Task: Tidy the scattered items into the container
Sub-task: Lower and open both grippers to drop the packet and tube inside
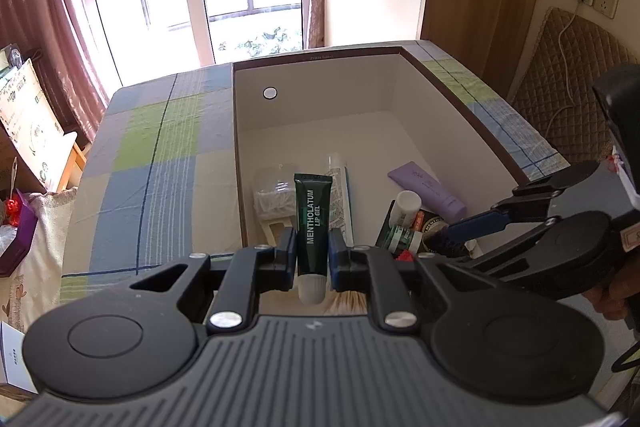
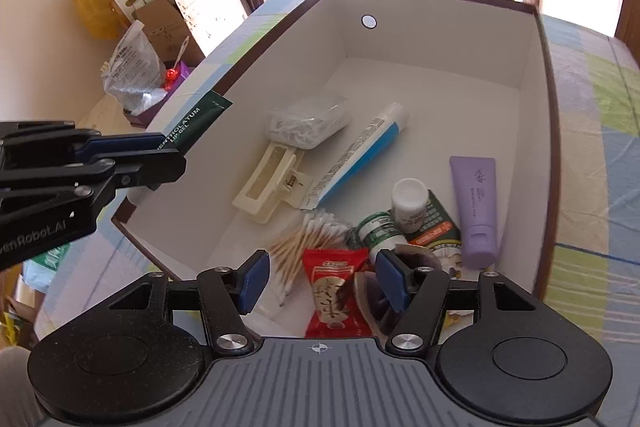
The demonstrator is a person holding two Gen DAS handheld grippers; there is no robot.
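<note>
lip gel tube (image 1: 311, 227) between left gripper (image 1: 313, 259) jaws

**Pastel checks, white walls, splashes of colour**

A bedspread (image 1: 152, 155) checked in green, blue and grey lies under a box (image 2: 432, 39) with white walls and a brown rim. Inside lie a lilac tube (image 2: 476, 207), a blue-and-white tube (image 2: 360, 155), a cream hair clip (image 2: 268, 183) and a red sachet (image 2: 336, 291). The dark green lip gel tube (image 1: 312, 219) carries white lettering and a white cap. Blue pads (image 2: 252, 279) line black gripper fingers.
</note>
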